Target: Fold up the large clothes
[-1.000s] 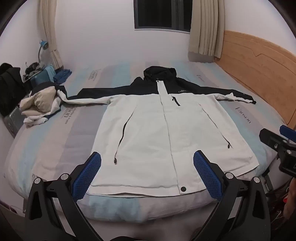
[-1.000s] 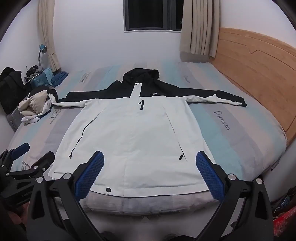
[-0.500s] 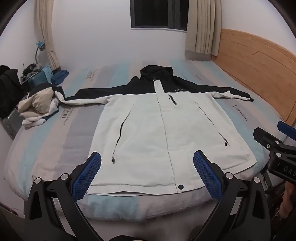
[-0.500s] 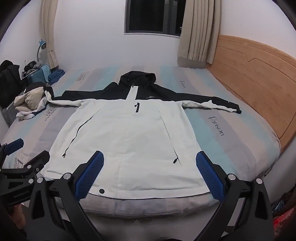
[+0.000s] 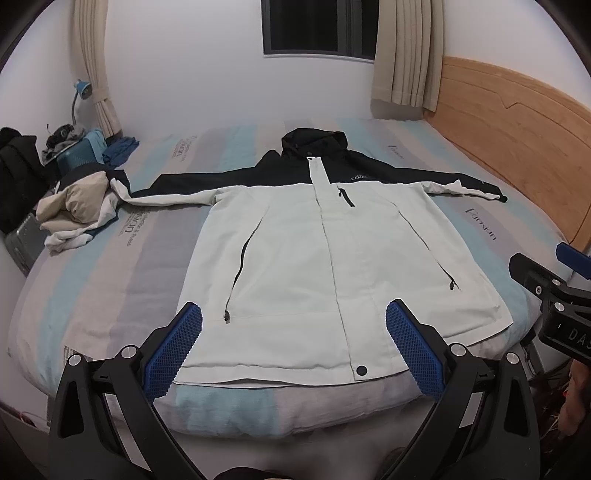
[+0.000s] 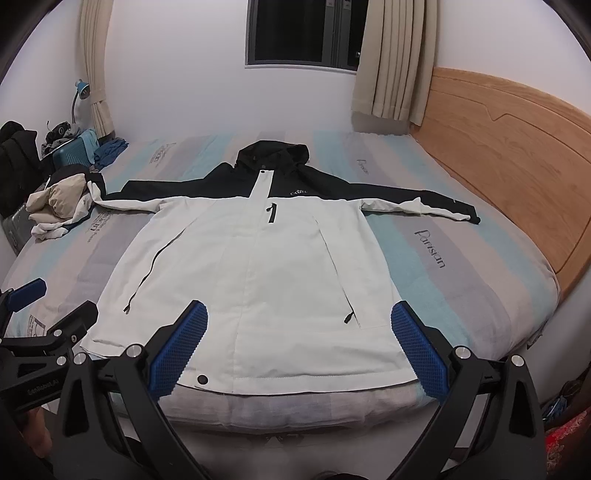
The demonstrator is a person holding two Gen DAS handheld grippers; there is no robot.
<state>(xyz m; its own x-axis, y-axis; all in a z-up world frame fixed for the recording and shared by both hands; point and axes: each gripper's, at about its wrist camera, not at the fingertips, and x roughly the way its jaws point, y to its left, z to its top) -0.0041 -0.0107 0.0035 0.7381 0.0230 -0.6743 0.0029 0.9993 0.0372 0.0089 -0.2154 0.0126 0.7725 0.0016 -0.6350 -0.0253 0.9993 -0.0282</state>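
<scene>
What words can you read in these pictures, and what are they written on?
"CAMEL": white letters on the black chest of the jacket.
"Parisian": grey print on the striped mattress, right of the jacket.
The same kind of print elsewhere on the mattress, near the pile of clothes and by the hood, is too small or skewed to read.
Lettering on the left tongs and the right tongs is partly cut off or blurred.

White-and-black hooded jacket (image 6: 266, 266) spread flat, front up, on a striped mattress (image 6: 461, 258), sleeves stretched out to both sides, hood toward the window (image 6: 303, 33). Right gripper (image 6: 297, 345) low in front of the hem, blue pads (image 6: 177, 347) wide apart, holding nothing. Left gripper (image 6: 51, 306) at the left edge, likewise empty. Heap of clothes (image 6: 59, 206) on the mattress's far left; wooden headboard (image 6: 517, 155) at right.
</scene>
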